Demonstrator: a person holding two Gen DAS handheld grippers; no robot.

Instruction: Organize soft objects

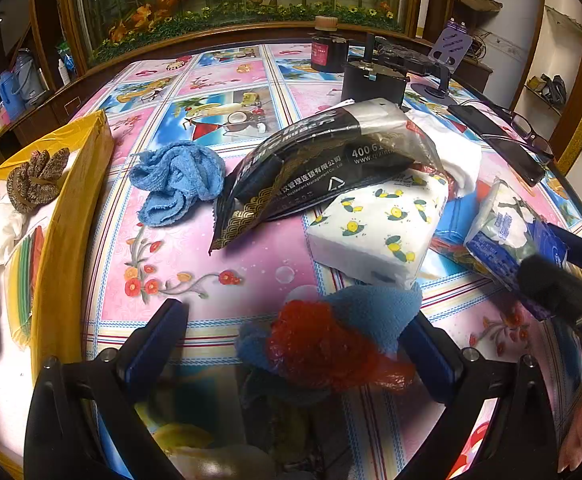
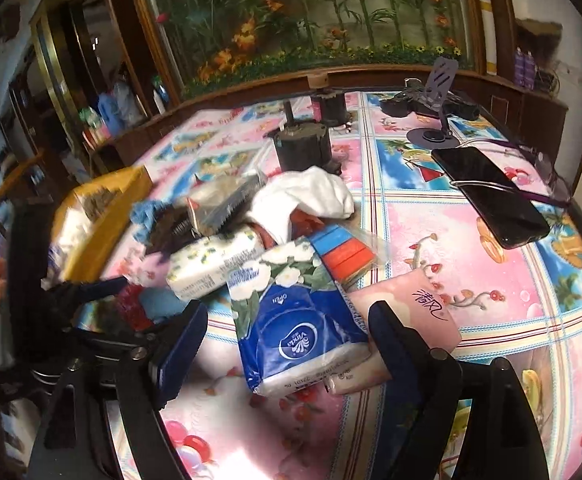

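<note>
Nearest us, our left gripper (image 1: 297, 344) stood spread wide, a red mesh puff (image 1: 323, 350) and a soft blue cloth (image 1: 375, 316) lying between its fingers; only the right-hand pad seemed to touch the cloth, so nothing was clamped. Our right gripper (image 2: 287, 344) was likewise released around a blue-and-white tissue pack (image 2: 299, 320) with white flowers printed on it, which rested tilted on the table (image 2: 471, 216) over a pink tissue pack (image 2: 415, 308). Beyond lay a white pack with lemon print (image 1: 383, 224), a glossy black pouch (image 1: 315, 168) leaning across it, and a crumpled blue towel (image 1: 177, 180). Farther left stood the yellow box (image 1: 71, 200), holding a speckled knit bundle (image 1: 37, 178).
</note>
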